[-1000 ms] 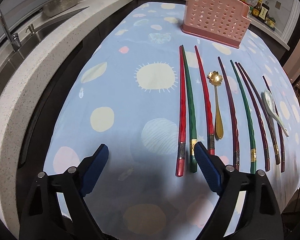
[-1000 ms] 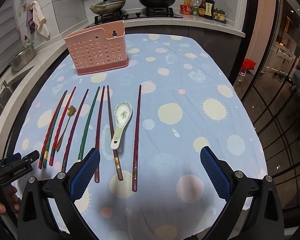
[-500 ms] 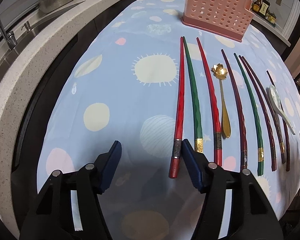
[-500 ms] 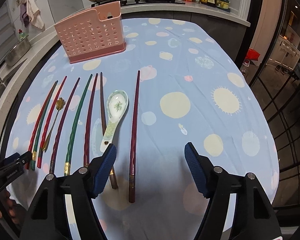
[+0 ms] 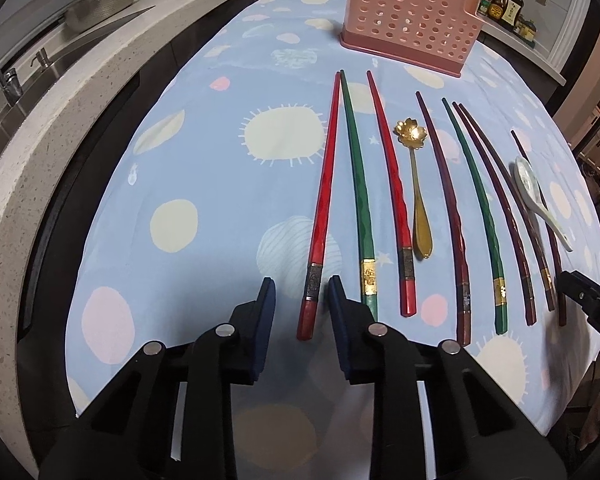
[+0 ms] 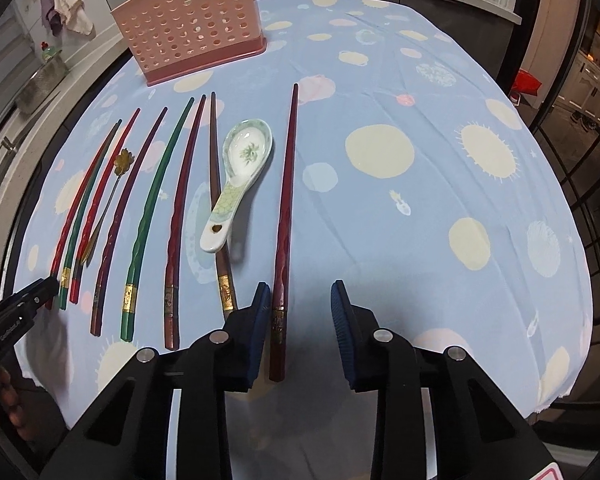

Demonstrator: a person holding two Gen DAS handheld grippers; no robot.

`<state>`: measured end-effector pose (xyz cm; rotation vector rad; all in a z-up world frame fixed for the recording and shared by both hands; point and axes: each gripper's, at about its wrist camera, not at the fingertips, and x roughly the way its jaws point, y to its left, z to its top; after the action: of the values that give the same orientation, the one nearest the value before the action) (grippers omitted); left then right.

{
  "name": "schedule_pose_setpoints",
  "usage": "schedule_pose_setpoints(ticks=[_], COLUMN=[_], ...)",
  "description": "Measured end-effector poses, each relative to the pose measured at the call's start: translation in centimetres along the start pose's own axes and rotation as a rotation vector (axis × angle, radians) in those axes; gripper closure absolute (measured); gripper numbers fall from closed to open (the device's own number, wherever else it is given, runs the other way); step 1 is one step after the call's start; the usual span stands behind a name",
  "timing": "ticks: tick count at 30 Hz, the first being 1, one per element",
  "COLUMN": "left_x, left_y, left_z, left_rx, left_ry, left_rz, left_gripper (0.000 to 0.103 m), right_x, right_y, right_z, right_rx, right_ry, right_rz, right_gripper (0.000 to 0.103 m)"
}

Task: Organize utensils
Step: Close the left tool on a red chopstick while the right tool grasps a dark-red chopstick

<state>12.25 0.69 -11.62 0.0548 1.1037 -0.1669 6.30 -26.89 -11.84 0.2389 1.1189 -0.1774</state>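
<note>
Several chopsticks lie in a row on the blue spotted cloth. My left gripper is open, its fingers either side of the near end of the leftmost red chopstick. A green chopstick lies just right of it. My right gripper is open around the near end of the rightmost dark red chopstick, which lies close to the left finger. A gold spoon and a white ceramic spoon lie among the chopsticks. A pink perforated holder stands at the far end.
A stone counter with a sink runs along the left. A metal colander sits on it. Sauce bottles stand at the back right. The table's near edge is just below both grippers.
Both grippers have moved forward and down to the chopstick ends, and their jaws have narrowed. The left now straddles the red chopstick, the right the dark red one.
</note>
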Motion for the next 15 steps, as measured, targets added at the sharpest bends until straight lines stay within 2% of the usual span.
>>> schedule_pose_setpoints(ticks=[4,13,15], left_x=[0.0,-0.3,-0.3], left_y=[0.0,0.0,0.0], left_z=[-0.1,-0.4,-0.5], left_rx=[-0.005,-0.011,-0.011], left_ry=[-0.004,-0.004,-0.005], left_rz=[-0.002,-0.022,-0.028], left_gripper=[0.078,0.087,0.093], right_x=[0.1,-0.5,-0.6], right_y=[0.2,-0.1,-0.2], right_z=[-0.5,-1.5,-1.6], right_rx=[-0.024,-0.021,-0.022], right_ry=[-0.005,0.007,0.006], right_rz=[-0.005,0.014,0.016], right_gripper=[0.08,0.089,0.093])
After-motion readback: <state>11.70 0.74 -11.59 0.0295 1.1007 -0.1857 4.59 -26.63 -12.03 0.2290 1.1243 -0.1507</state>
